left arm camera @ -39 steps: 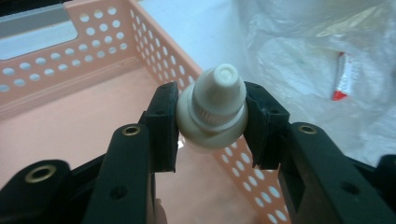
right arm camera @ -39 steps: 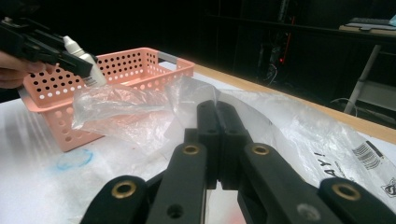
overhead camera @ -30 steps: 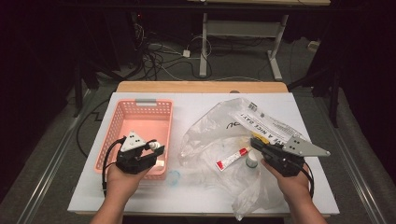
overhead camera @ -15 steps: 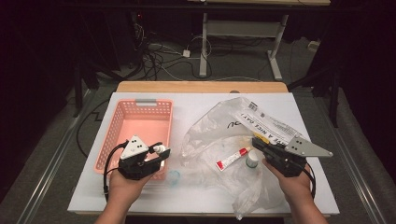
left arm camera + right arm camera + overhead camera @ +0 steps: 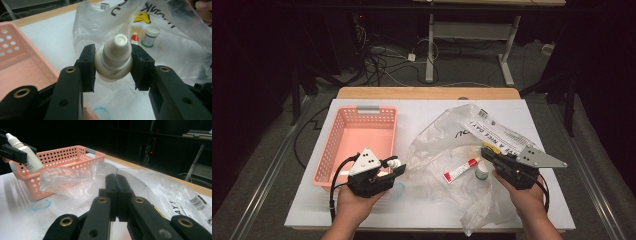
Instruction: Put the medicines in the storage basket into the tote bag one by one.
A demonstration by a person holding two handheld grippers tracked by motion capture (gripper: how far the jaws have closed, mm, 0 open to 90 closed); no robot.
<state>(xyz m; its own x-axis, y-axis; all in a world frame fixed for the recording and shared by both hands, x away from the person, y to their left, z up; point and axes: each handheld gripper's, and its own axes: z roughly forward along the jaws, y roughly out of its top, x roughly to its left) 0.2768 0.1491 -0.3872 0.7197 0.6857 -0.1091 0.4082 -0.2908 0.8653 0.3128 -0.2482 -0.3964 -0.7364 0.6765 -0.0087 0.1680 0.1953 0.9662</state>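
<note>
Dropper bottle (image 5: 113,60) pinched in left gripper (image 5: 389,167); right gripper (image 5: 489,154) clamps plastic bag (image 5: 452,135).

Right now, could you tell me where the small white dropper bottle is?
The white dropper bottle is clamped in the left tool, held above the table beside the pink basket's near right corner, just left of the plastic bag.

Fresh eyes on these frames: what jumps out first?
A white dropper bottle clamped in the left tongs, beside the pink basket at the table's left. To the right, a crumpled clear plastic bag holds a red-and-white tube and a small jar; the right tongs pinch its film.
</note>
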